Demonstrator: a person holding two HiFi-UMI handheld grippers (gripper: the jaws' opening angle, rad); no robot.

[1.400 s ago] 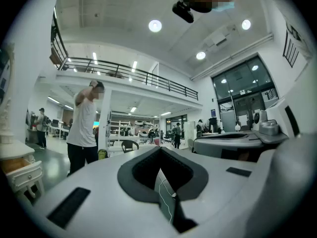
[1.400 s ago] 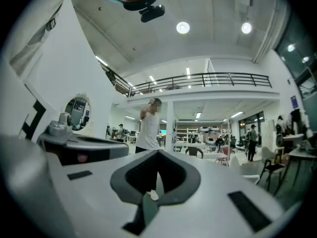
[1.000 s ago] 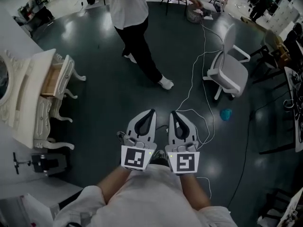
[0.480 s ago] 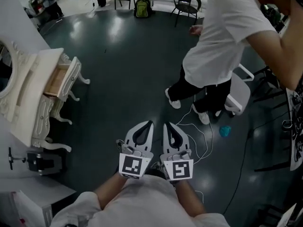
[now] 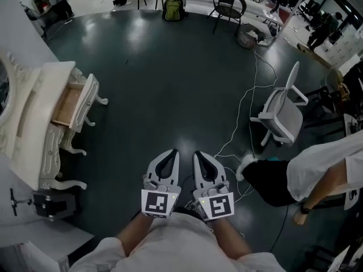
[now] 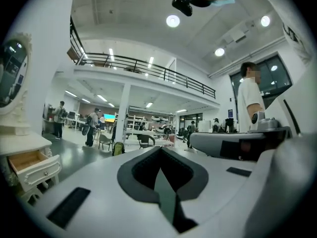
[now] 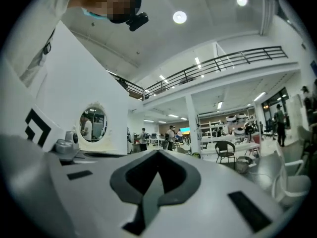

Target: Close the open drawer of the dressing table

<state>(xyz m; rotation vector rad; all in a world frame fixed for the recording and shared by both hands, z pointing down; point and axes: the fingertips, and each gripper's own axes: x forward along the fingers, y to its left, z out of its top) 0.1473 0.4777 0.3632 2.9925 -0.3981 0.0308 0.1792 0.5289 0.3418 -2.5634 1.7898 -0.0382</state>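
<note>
The white dressing table (image 5: 35,123) stands at the left in the head view. Its wooden-lined drawer (image 5: 72,103) is pulled out toward the dark floor. The left gripper view also shows the drawer (image 6: 30,163) low at the left, under the oval mirror (image 6: 12,66). My left gripper (image 5: 172,152) and right gripper (image 5: 197,153) are held side by side in front of my body, well to the right of the table and apart from it. Both are shut with nothing between their jaws. From the right gripper (image 7: 158,153) I see the mirror (image 7: 92,124) to its left.
A white office chair (image 5: 281,117) stands at the right, with a cable (image 5: 247,103) trailing over the floor. A person in a white top (image 5: 320,171) bends in at the right edge. A black chair (image 5: 227,4) and a backpack (image 5: 173,8) are far back. A black stand (image 5: 44,203) sits beside the table.
The person in white has walked from the upper middle to the lower right edge. Both grippers have stayed together and shut while my view shifted; the dressing table lies slightly nearer.
</note>
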